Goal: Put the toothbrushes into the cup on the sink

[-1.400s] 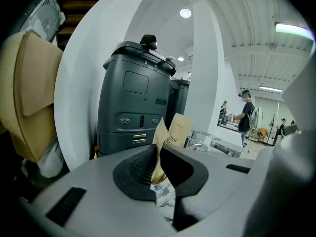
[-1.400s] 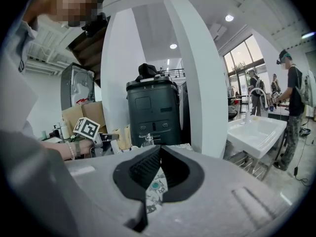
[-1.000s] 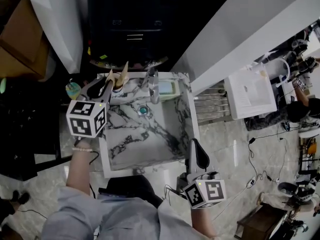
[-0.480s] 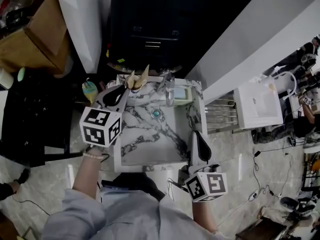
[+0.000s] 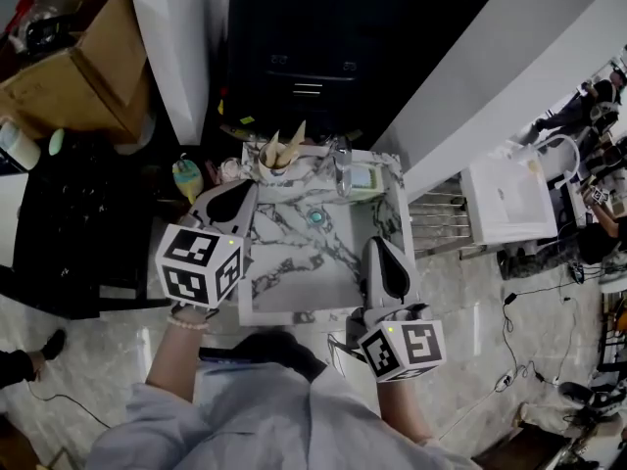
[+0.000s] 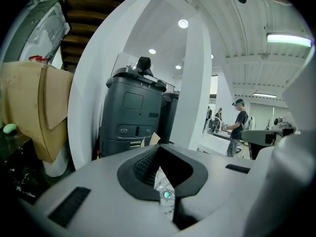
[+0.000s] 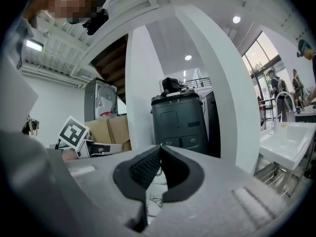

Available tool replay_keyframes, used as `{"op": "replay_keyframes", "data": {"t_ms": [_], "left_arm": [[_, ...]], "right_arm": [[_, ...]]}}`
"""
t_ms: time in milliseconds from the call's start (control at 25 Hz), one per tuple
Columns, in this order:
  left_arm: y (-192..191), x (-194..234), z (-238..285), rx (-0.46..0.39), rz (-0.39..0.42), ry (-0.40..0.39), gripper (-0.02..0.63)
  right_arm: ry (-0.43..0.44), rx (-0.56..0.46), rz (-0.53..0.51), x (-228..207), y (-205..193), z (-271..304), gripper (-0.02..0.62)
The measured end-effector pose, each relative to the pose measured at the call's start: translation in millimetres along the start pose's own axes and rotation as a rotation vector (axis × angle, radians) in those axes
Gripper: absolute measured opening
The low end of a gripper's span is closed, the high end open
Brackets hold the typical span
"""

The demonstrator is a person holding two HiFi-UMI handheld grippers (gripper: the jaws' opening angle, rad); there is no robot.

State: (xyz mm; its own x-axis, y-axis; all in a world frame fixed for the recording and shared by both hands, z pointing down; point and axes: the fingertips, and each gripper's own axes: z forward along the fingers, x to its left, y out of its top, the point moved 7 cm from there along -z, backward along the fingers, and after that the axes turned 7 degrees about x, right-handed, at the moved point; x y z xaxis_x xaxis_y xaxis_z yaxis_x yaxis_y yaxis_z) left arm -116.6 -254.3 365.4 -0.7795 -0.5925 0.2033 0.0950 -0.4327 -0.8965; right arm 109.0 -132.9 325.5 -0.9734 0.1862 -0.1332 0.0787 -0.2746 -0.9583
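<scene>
Toothbrushes (image 5: 284, 145), where are they now?

— Standing in the cup (image 5: 275, 168), leaning apart, at the 11 o'clock corner of the sink (image 5: 294, 297) in the head view, on the 9 o'clock side of the tap (image 5: 342, 172).

And what has changed in the last second?

— The left gripper (image 5: 243, 194) was right up at the cup, its tips beside the brushes. It has since drawn back towards 7 o'clock and now hangs over the sink's 9 o'clock rim, a little apart from the cup. The right gripper (image 5: 380, 255) stays at the 4 o'clock edge.

Is either one carrying anything?

— No. In each gripper's own view the jaw tips meet and nothing sits between them. Through the hollow below the left tips you see only marble and the drain (image 5: 315, 217).

So what does that mean for the job?

— I'd judge it done, or as good as. I see no brush lying loose on the marble or beside the sink, both tools are closed and empty, and the left one has pulled away from the cup. Whether another brush waits somewhere out of view, I can't tell from here
</scene>
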Motion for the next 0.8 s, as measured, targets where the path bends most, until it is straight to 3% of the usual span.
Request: {"op": "replay_keyframes", "data": {"t_ms": [360,800], "left_arm": [[-5.0,-17.9,-41.3,-0.028,0.03,-0.033,0.006],[-13.2,-55.9,-84.9,-0.048,0.023,0.008,0.006]], "right_arm": [[0.026,-0.034,0.006,31.6,-5.9,-10.7,-0.002],[0.128,-0.044,-0.02,42.3,-5.3,-30.2,-0.002]]}}
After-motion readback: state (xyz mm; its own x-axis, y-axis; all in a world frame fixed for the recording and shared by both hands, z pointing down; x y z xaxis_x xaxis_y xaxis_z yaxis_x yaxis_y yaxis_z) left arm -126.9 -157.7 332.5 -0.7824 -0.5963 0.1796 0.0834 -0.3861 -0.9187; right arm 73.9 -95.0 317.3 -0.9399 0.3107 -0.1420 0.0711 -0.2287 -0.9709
